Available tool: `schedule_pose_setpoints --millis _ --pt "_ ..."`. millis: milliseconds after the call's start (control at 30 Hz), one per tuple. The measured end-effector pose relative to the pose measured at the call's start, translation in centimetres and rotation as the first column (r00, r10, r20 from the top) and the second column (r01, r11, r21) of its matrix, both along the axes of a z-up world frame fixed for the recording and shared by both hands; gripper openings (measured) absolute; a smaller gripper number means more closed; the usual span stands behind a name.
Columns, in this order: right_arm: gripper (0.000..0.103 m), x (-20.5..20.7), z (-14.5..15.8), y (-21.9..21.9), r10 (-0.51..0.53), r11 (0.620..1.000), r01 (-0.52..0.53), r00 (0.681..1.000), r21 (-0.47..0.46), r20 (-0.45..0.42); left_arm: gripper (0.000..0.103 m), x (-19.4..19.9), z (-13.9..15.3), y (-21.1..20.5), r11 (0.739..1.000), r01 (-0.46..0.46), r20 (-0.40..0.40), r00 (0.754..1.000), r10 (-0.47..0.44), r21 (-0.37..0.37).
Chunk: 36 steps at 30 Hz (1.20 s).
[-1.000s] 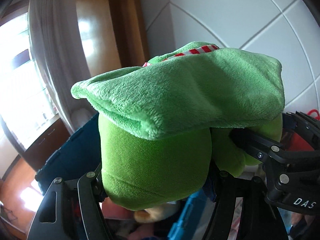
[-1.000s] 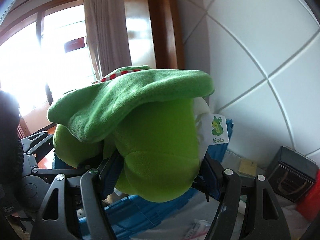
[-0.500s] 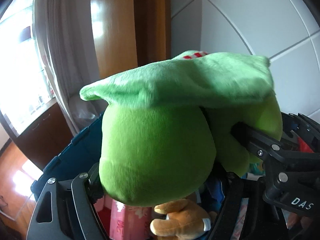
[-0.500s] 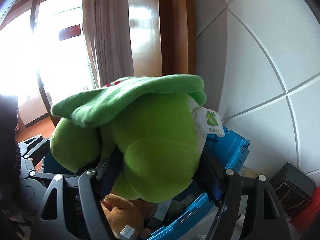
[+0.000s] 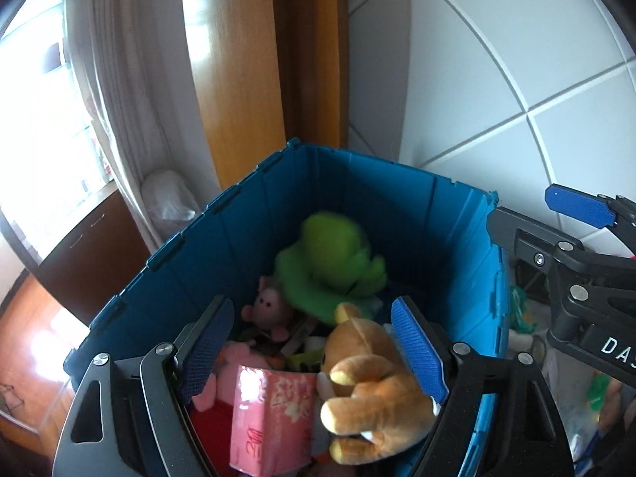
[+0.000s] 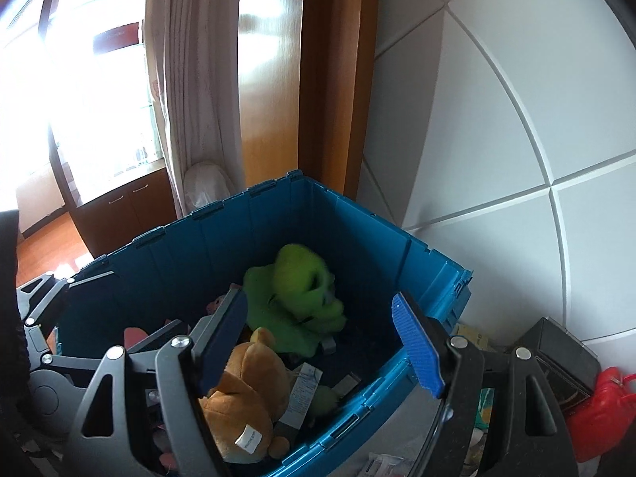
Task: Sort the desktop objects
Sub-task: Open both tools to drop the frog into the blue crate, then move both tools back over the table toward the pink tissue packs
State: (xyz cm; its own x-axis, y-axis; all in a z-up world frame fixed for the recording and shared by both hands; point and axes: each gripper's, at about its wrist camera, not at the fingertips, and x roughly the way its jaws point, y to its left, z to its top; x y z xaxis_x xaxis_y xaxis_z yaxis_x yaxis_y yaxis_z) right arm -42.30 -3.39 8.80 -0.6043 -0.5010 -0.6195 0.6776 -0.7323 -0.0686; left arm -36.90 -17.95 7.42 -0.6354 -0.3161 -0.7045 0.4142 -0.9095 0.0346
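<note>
Both your claws, left claw (image 5: 312, 351) and right claw (image 6: 320, 344), hang open and empty; the blurred green plush (image 5: 332, 268) seems loose in the blue crate (image 5: 190, 254), so reaching back in could snag the brown bear (image 5: 373, 381).

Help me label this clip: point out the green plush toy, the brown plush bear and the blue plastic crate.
Green plush toy (image 6: 296, 302): right wrist view, its body.
Brown plush bear (image 5: 373, 381): left wrist view, its torso.
Blue plastic crate (image 6: 357, 238): right wrist view, inner far wall.

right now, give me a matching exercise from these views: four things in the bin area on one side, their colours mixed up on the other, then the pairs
Things:
1. storage bin
2. frog plush
3. bear plush
4. tissue pack

Colours:
A. brown
B. pink
C. blue
D. green

Pairs: 1-C, 2-D, 3-A, 4-B
</note>
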Motion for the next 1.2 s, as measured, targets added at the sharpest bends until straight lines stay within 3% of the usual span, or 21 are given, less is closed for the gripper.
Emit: schedule_pose_setpoints --millis 67,200,1067,1133,1200 --pt "0.075 0.3 -0.2 0.0 -0.003 1.0 0.003 1.0 0.009 0.003 0.082 -0.1 -2.0 -0.9 1.0 0.0 0.01 1.0 0.0 0.001" --pt "0.084 1.3 -0.4 0.3 -0.008 1.0 0.008 1.0 0.018 0.001 0.082 1.8 -1.5 0.0 1.0 0.0 0.013 1.0 0.0 0.002" --pt "0.084 8.1 0.7 1.6 -0.044 0.999 0.045 0.999 0.023 -0.029 0.082 8.7 -1.1 2.0 1.0 0.023 -0.003 1.0 -0.023 -0.003" --pt "0.087 8.6 0.8 1.8 -0.046 0.998 0.048 0.998 0.029 -0.038 0.082 9.1 -1.2 2.3 1.0 0.024 -0.004 1.0 -0.024 -0.002" --pt "0.099 9.1 0.8 2.0 -0.051 0.998 0.052 0.997 0.036 -0.049 0.082 9.4 -1.2 2.5 1.0 0.027 -0.005 1.0 -0.027 -0.005"
